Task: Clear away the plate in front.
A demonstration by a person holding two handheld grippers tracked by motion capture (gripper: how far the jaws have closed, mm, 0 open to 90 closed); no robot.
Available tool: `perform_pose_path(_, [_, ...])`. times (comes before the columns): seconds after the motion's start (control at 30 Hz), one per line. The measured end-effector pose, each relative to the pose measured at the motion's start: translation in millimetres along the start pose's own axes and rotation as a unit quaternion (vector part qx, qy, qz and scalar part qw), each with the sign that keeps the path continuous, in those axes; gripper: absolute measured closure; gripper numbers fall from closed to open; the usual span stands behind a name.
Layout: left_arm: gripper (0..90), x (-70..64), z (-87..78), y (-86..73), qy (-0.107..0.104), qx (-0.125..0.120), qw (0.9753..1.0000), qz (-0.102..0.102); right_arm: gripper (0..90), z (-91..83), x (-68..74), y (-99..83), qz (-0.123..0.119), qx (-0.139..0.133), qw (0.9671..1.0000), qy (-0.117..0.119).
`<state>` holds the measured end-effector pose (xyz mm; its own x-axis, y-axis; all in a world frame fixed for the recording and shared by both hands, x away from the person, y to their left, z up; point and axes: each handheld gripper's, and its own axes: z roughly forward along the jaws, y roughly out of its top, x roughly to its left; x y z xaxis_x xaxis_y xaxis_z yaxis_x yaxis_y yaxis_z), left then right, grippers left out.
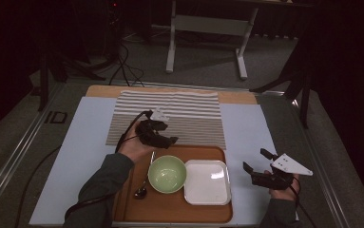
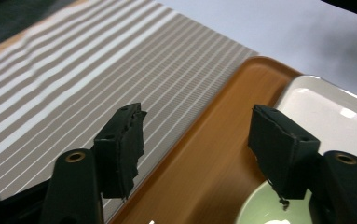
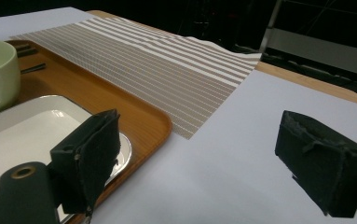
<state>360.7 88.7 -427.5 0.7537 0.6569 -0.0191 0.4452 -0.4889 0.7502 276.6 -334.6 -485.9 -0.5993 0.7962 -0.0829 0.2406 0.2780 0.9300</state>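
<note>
The green bowl [image 1: 167,174] sits on the wooden tray [image 1: 170,209] a little left of the tray's middle, and it looks empty. It is the thing nearest the left gripper [image 1: 163,137], which hovers at about twelve o'clock from the bowl, just over the tray's far edge. In the left gripper view its jaws stand wide apart with nothing between them, the bowl's rim [image 2: 260,207] showing just below the right-hand jaw; that wide spread suits a grasp on the bowl's wall, so I judge the bowl to be its likely target.

At nine o'clock from the bowl a spoon [image 1: 142,187] lies on the tray with its handle pointing away from the person. At three o'clock, just beside the bowl, rests a white square plate [image 1: 207,182].

Beyond the tray, at twelve o'clock, a striped mat [image 1: 170,116] lies flat on the pale sheet that covers the table [image 1: 246,128], probably the spot meant for the dishes.

The right gripper [image 1: 255,161] waits off the tray at three o'clock, jaws also spread and empty, above the bare sheet, seemingly held clear.
</note>
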Motion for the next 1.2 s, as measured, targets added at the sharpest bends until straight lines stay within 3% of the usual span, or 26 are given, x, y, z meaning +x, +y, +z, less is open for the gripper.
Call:
perform_pose_path(0.27, [28.9, 11.1, -34.1, -28.1, 0.052, -0.025, 0.9981, -0.021, 13.4, 1.8, 1.9, 0.5, -0.003, 0.003, 1.0, 0.003])
perform_pose_path(0.43, [28.5, 10.4, -51.9, -46.0, 0.091, -0.049, 0.9942, -0.027, 13.4, 2.3, 2.7, 0.6, -0.004, 0.004, 1.0, 0.004])
perform_pose_path(0.57, [28.7, 9.5, -65.4, -63.4, 0.132, -0.071, 0.9878, -0.041, 13.4, 2.6, 3.3, 0.8, -0.005, 0.004, 1.0, 0.006])
perform_pose_path(0.73, [29.2, 10.4, -81.1, -88.6, 0.179, -0.092, 0.9772, -0.067, 13.4, 2.9, 3.9, 0.9, -0.005, 0.005, 1.0, 0.007])
perform_pose_path(0.97, [29.7, 17.3, -93.8, -123.7, 0.205, -0.102, 0.9682, -0.102, 13.4, 3.5, 4.2, 0.8, -0.004, 0.005, 0.9999, 0.009])
perform_pose_path(1.2, [29.5, 24.4, -101.2, -153.3, 0.214, -0.101, 0.9612, -0.142, 13.4, 4.2, 5.0, 0.9, -0.006, 0.006, 0.9999, 0.012])
